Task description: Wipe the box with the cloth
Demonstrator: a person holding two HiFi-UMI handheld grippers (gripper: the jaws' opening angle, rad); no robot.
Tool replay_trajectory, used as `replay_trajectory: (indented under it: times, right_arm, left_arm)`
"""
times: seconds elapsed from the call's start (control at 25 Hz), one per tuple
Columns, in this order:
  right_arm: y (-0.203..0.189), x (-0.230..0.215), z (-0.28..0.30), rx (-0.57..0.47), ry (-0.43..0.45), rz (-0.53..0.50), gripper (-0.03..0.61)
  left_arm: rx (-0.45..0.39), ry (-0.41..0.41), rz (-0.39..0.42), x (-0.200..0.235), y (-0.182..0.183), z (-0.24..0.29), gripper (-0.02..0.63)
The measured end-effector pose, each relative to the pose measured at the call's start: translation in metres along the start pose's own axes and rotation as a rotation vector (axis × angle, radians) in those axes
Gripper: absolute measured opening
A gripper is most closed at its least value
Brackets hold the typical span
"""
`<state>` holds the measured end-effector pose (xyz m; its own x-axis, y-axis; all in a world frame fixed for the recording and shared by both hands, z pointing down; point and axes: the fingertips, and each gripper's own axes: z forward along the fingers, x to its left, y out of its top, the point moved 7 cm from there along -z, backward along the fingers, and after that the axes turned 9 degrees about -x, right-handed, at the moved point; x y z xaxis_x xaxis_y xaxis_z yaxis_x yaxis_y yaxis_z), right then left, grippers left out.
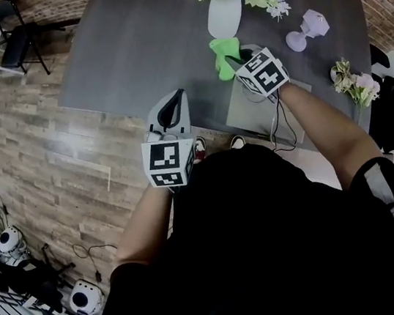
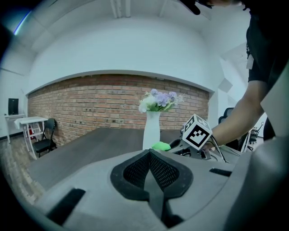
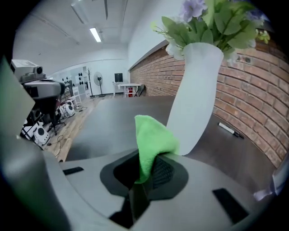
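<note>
A bright green cloth [image 1: 223,57] hangs bunched from my right gripper [image 1: 239,57], which is shut on it just in front of the white vase. In the right gripper view the cloth [image 3: 151,137] stands up out of the closed jaws of the right gripper [image 3: 151,158]. A flat grey box [image 1: 245,112] lies on the dark table below that gripper and arm, partly hidden by them. My left gripper [image 1: 177,95] hovers at the table's near edge, left of the box, shut with nothing in it. The left gripper view shows the left gripper [image 2: 149,153] with its jaws pressed together and the cloth [image 2: 160,145] beyond.
A white vase [image 1: 225,13] of purple and white flowers stands just behind the cloth. A small lilac lamp-like object [image 1: 308,28] and a flower bunch [image 1: 354,83] sit at the right. A marker pen [image 3: 230,130] lies by the brick wall. A black chair [image 1: 18,33] stands far left.
</note>
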<state>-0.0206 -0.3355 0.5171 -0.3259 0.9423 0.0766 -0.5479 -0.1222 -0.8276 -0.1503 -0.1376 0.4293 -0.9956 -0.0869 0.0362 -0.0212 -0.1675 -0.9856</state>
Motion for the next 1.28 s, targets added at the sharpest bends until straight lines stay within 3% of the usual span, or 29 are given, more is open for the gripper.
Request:
replay_trajectory:
  times: [0.4,0.68,1.28]
  right_arm:
    - [-0.009,-0.028,-0.008,0.008,-0.067,0.031,0.041]
    - [-0.029,-0.047,-0.037,0.022,-0.128,0.072,0.041]
    - [-0.110,-0.077,-0.143,0.084,-0.319,0.176,0.041]
  left_arm:
    - [-0.009,0.026,0.035,-0.002,0.011,0.001,0.008]
    - [0.008,-0.058,0.074,-0.020,0.013,0.022,0.008]
    - [0.025,-0.294,0.132,-0.092,0.013,0.076,0.008]
